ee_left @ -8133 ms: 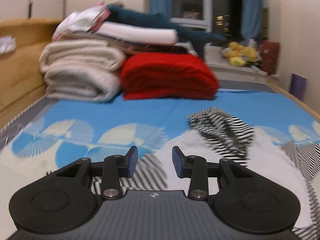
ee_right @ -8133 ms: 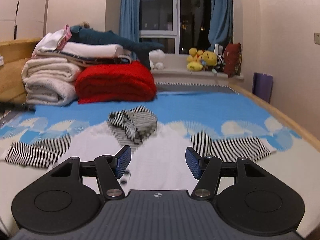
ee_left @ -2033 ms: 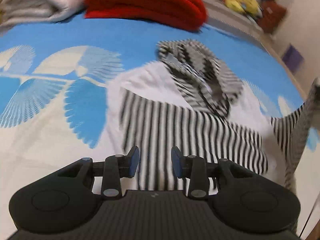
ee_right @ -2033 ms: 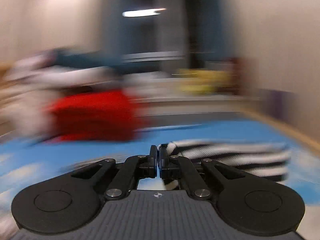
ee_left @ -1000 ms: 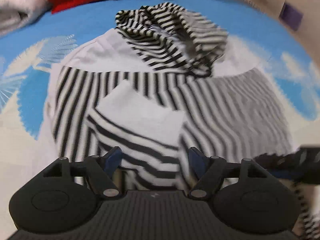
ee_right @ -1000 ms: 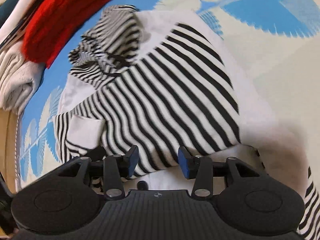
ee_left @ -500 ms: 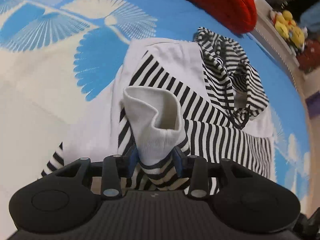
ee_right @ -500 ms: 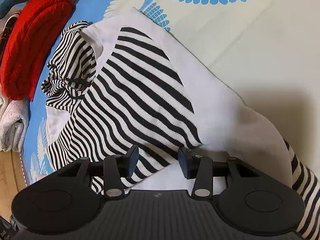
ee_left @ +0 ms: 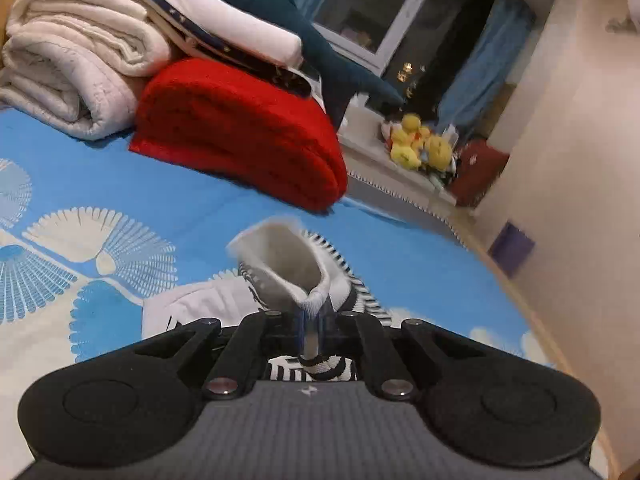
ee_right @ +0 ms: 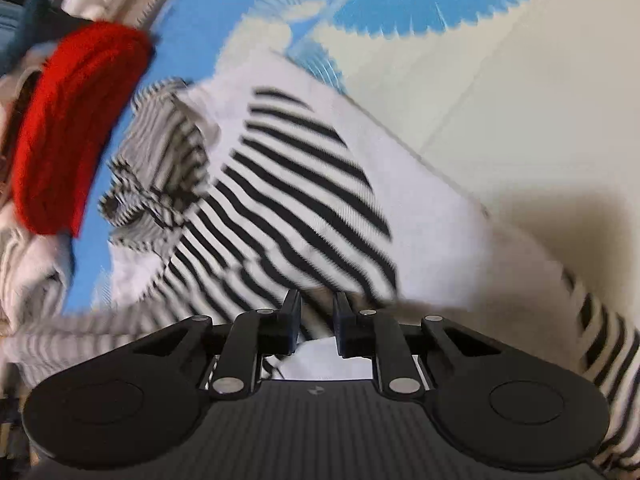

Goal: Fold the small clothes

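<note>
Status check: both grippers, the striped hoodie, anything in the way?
Left gripper just closed, shut on hoodie cuff, lifted. Right gripper closing around hoodie edge, grip unclear. Red blanket well clear.

The striped hoodie [ee_right: 304, 184] is ribbed knit cloth; the red blanket [ee_left: 240, 132] looks coarse and nubbly; the gripper bodies [ee_left: 308, 412] are matt black plastic.

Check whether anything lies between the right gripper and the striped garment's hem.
Nothing visible does. The right gripper sits directly over the striped garment with fabric already between its closing jaws. The left gripper is shut on a cuff, held clear of that spot.
</note>
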